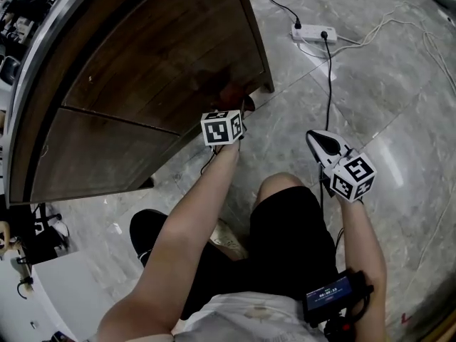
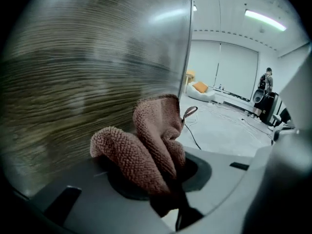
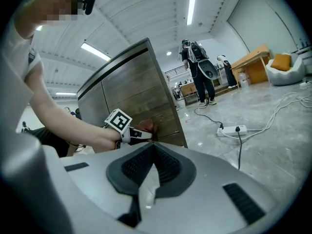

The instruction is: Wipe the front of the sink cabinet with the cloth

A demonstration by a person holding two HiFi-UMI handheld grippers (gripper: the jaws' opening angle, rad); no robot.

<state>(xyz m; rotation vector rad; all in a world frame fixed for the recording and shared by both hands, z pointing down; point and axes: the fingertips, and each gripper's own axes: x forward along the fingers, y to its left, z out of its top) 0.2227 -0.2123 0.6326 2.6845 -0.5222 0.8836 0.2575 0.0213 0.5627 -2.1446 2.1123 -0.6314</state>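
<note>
The sink cabinet (image 1: pixel 164 63) has a dark wood-grain front and fills the upper left of the head view. My left gripper (image 1: pixel 235 109) is shut on a pinkish-brown cloth (image 1: pixel 232 93) and holds it against the cabinet front near its lower right corner. In the left gripper view the bunched cloth (image 2: pixel 146 145) sticks out of the left gripper (image 2: pixel 168 177), right beside the wood front (image 2: pixel 87 72). My right gripper (image 1: pixel 318 142) hangs shut and empty over the floor, away from the cabinet. From the right gripper (image 3: pixel 153 150) I see the cabinet (image 3: pixel 141 96) and the cloth (image 3: pixel 146 126).
A white power strip (image 1: pixel 313 33) and several cables lie on the grey marble floor to the right of the cabinet. My legs in black shorts (image 1: pixel 285 234) are below the grippers. Two people (image 3: pixel 197 72) stand far behind, by desks.
</note>
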